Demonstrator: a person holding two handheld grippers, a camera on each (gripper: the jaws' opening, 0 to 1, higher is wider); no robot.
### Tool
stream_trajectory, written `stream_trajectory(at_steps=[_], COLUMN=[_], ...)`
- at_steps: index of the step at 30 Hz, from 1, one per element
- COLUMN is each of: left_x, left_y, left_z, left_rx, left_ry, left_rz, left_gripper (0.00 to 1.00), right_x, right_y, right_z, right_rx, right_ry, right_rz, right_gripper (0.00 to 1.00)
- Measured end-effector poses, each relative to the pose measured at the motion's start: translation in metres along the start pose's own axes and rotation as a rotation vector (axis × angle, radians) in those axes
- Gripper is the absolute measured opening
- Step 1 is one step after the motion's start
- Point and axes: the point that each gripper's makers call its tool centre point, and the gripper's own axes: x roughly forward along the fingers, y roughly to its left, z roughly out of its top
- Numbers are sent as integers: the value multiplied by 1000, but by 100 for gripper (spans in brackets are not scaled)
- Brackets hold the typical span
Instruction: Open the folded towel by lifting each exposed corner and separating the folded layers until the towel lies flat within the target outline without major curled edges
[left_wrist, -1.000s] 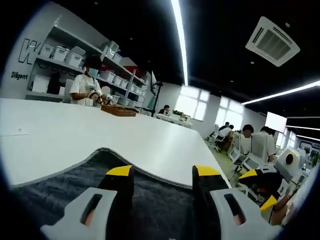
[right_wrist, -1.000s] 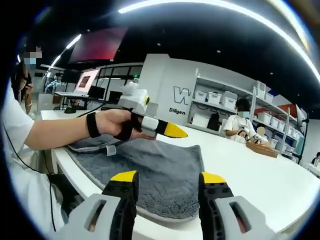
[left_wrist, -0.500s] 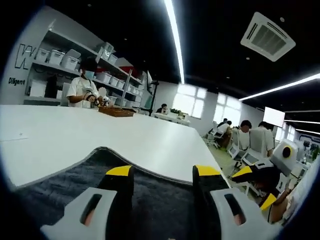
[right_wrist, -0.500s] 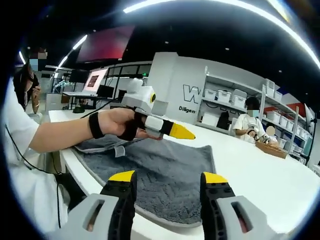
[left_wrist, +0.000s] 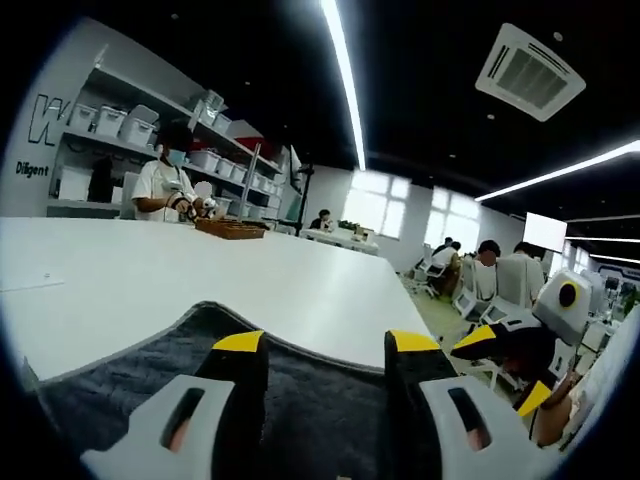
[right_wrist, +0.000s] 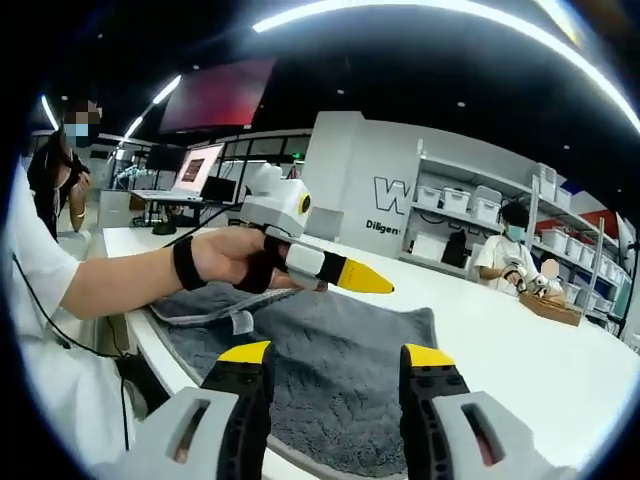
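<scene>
A dark grey towel (right_wrist: 335, 325) lies on the white table (right_wrist: 520, 365) near its front edge, with a folded layer and a small tag (right_wrist: 240, 322) at its left side. My right gripper (right_wrist: 337, 355) hovers open above the towel's near part, nothing between its jaws. A hand holds my left gripper (right_wrist: 330, 270) just above the towel's far left part. In the left gripper view, my left gripper (left_wrist: 326, 345) stands open over the towel (left_wrist: 310, 395), whose curved edge runs ahead of the jaws. The right gripper (left_wrist: 505, 360) shows at the right there.
The white table (left_wrist: 150, 270) stretches far beyond the towel. A person (left_wrist: 165, 180) works by a wicker basket (left_wrist: 232, 229) at its far end, before shelves of white bins (right_wrist: 450, 195). More people sit at desks to the right (left_wrist: 500, 275).
Both views have shifted slightly with the hands. In the right gripper view the towel looks closer and the left gripper sits a little further right. Both grippers stay open.
</scene>
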Motion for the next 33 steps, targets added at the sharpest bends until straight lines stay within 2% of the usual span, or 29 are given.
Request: stream_trajectory(at_steps=[7,15,23,33], left_x=[-16,-25,-45,-62], left_y=[-13,-28,-32,-45], left_z=[-4,-9,-17,-28], left_rx=[7,12,3,3], left_ry=[-9,-23,-39,-43], left_rz=[1,-35,-15,-13], left_gripper=[44,44,44,44], right_x=[6,12,18,19], right_y=[7,17,23,32], right_z=[4,2,-1,2], right_rx=[15,9,-25,-27], right_ry=[-11,2,30,18], right_rz=[40,75,89,113], right_gripper=[48,48,48,48])
